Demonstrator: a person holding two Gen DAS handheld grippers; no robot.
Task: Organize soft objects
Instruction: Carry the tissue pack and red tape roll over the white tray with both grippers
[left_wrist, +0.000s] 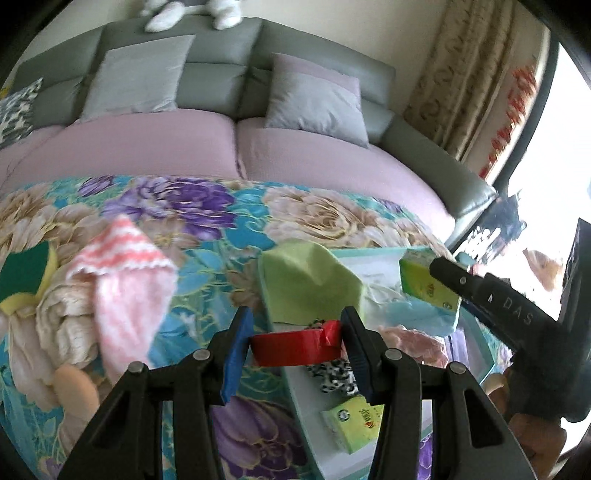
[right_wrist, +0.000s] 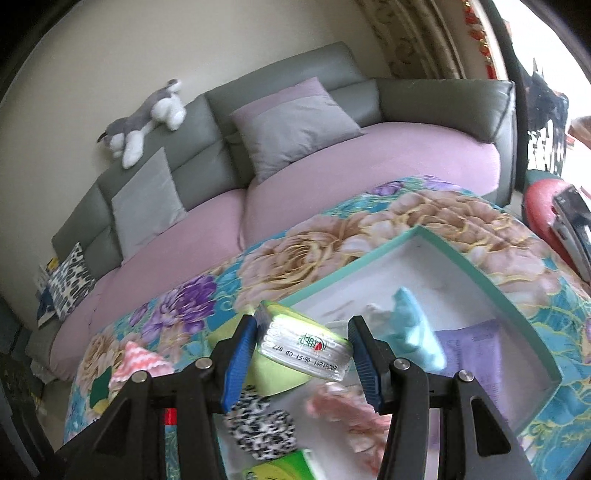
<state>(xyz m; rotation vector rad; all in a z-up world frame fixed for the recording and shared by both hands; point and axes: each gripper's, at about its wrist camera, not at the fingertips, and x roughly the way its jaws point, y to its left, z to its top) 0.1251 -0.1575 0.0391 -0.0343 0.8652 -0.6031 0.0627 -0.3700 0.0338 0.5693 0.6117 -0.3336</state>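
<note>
Hovering over the box's rim (right_wrist: 373, 254) — both grippers loaded: tape (left_wrist: 295, 347), tissue pack (right_wrist: 306, 343).

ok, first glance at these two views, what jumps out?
The loud floral cloth covering the table, with a teal-rimmed white tray of soft items on it. Each gripper is carrying something over that tray: the left gripper has a red tape roll between its blue fingers, the right gripper a green tissue pack. Behind, a grey sofa with a plush dog lying on its backrest.
</note>
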